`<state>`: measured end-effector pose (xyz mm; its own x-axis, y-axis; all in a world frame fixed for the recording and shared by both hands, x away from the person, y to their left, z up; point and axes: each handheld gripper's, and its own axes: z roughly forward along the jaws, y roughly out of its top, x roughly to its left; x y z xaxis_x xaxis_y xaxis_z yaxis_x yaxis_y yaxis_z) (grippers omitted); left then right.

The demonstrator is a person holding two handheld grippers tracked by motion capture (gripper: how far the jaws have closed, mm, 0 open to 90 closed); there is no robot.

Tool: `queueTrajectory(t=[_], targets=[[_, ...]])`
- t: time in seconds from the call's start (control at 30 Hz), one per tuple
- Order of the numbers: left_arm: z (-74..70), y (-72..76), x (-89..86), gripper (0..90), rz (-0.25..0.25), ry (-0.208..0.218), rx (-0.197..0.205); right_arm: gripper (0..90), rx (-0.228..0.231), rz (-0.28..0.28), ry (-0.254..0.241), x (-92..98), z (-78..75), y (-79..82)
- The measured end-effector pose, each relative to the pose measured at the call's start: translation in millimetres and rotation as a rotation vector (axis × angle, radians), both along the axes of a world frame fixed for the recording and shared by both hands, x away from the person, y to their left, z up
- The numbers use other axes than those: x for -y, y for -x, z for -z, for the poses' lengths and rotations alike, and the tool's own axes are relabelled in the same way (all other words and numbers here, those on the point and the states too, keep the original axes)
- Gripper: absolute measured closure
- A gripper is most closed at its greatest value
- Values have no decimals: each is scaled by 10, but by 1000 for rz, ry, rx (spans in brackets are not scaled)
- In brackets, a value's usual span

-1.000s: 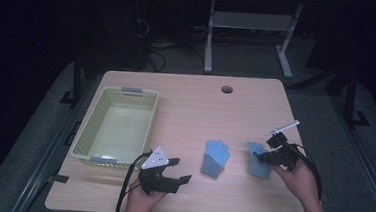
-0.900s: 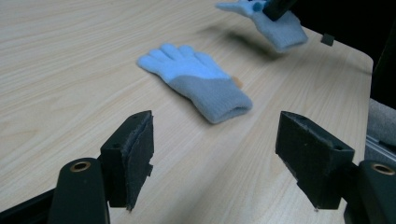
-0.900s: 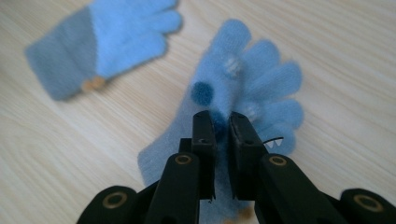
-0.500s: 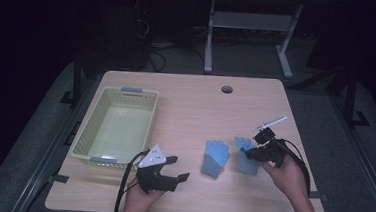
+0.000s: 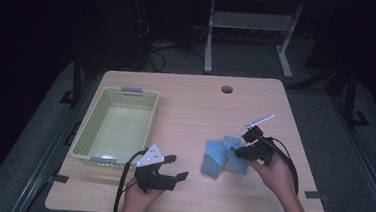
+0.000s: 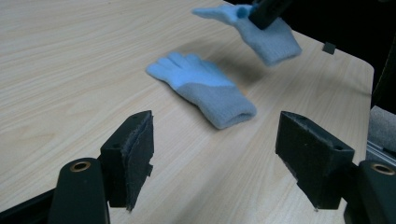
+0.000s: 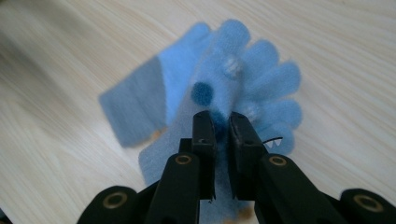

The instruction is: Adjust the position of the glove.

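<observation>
Right hand-held gripper (image 5: 247,149) clamped on blue glove (image 7: 243,88), lifted just above tabletop (image 5: 196,101) near right front edge. Second glove (image 5: 214,158) flat on tabletop just beside it. Left hand-held gripper (image 5: 167,169) near front edge, jaws apart, holding nothing. Basket (image 5: 84,138) along left edge. Risk: pinch takes little fabric, glove may slip out; hanging cuff may snag second glove and drag it.

The right claw (image 7: 221,135) hides part of the lifted glove (image 7: 243,88).
</observation>
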<state>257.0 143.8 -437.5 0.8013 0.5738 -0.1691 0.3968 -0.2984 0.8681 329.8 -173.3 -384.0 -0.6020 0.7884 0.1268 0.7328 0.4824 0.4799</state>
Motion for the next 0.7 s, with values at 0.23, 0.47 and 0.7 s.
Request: queueTrajectory(t=[0.23,0.47,0.7], targets=[[-7,17,8,277,9,0,3,824,-11,-29,-6,-230,-20,-51],[-18,7,-25,276,2,1,4,823,-20,-36,-9,-400,47,-79],[-13,2,-33,276,-4,4,-6,819,-18,-37,-2,-501,89,-85]])
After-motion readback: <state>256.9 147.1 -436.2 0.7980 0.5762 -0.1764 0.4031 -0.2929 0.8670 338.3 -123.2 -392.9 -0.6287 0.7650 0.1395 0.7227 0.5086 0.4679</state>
